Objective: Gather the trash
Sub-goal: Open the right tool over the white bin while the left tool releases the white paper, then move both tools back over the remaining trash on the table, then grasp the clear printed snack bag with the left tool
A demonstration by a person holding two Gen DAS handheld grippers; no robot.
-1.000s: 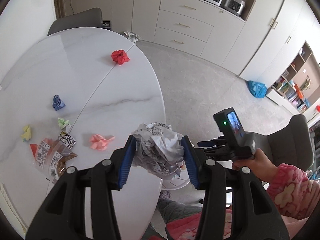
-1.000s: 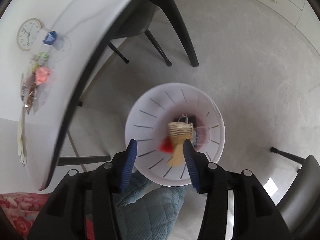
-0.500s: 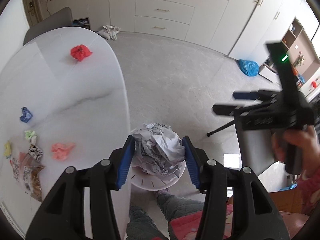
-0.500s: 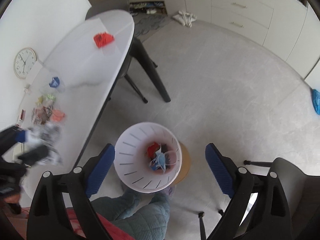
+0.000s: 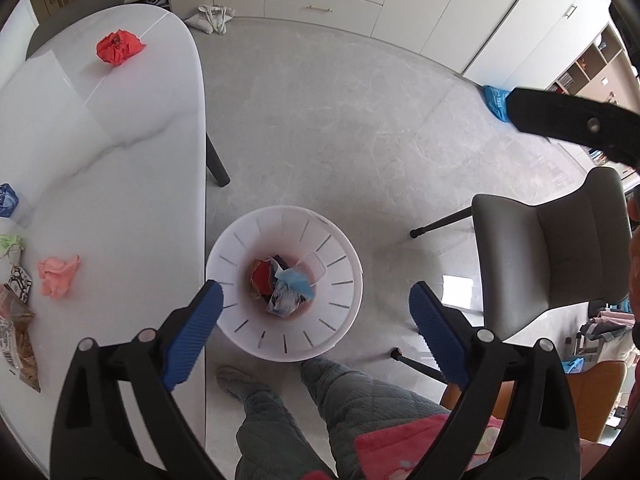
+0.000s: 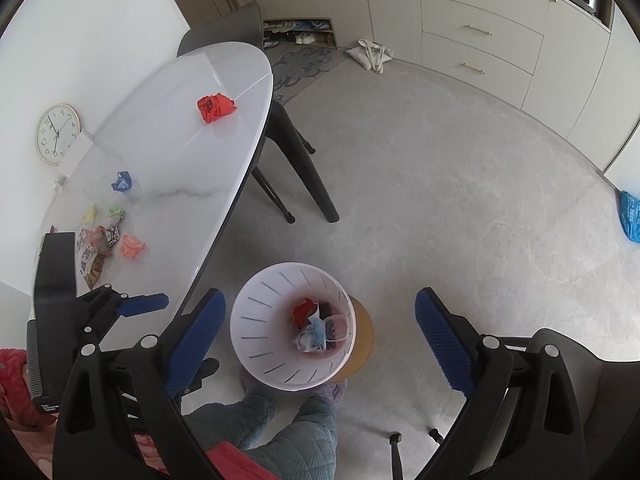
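the white table (image 5: 120, 152) occupies the left side of both views. on it, in the left wrist view from the left edge inward: a snack wrapper (image 5: 18, 340) at the near edge, a black-and-white patterned scrap (image 5: 18, 282), a green scrap (image 5: 10, 242), a blue scrap (image 5: 7, 200), a pink paper ball (image 5: 58, 276), and a red paper ball (image 5: 119, 46) at the far end. in the right wrist view the same red paper ball (image 6: 215, 107) lies near the far end and the pink paper ball (image 6: 132, 246) lies near the other scraps; a round clock (image 6: 57, 134) stands against the wall at the table's back edge.

just beside the table edge, on the floor, stands the white slotted bin (image 5: 344, 296). it holds mixed trash (image 5: 282, 284): red, light blue, clear plastic and printed paper pieces. in the right wrist view the bin (image 6: 256, 336) rests on a round tan base (image 6: 362, 340).

the left gripper (image 5: 314, 312) hangs above the bin with its blue pads spread wide and nothing between them. the right gripper (image 6: 318, 326) is likewise spread wide above the bin and holds nothing.

to the right stands a grey chair (image 5: 560, 248); a blue bag (image 6: 630, 216) lies on the floor well apart.
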